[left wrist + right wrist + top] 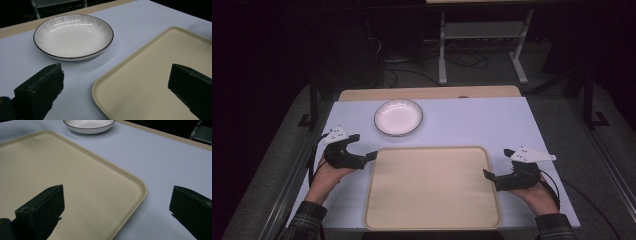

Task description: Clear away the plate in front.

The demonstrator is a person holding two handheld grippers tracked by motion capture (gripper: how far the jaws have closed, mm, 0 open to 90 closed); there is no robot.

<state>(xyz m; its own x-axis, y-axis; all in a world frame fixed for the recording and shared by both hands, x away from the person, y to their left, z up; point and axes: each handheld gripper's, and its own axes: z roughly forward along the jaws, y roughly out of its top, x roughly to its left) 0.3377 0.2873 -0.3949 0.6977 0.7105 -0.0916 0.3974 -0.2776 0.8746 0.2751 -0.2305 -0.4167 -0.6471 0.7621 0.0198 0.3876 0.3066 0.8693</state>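
Observation:
A beige tray [432, 187] lies empty on the white table top, near the front edge. Behind its left corner sits a white shallow plate [398, 116] with a dark rim, also empty. My left gripper [363, 146] hovers at the tray's left edge, open, with nothing between its jaws. In the left gripper view the plate [73, 35] lies ahead and the tray [155, 75] corner sits between the jaws. My right gripper [498, 163] is open at the tray's right edge, holding nothing. The right gripper view has the tray [70, 182] corner between the jaws and the plate [89, 125] far off.
The white table top [472, 120] has bare room right of the plate and behind the tray. A wooden strip [427, 93] runs along its far edge. Beyond stand a metal frame [482, 45] and cables on a dark floor.

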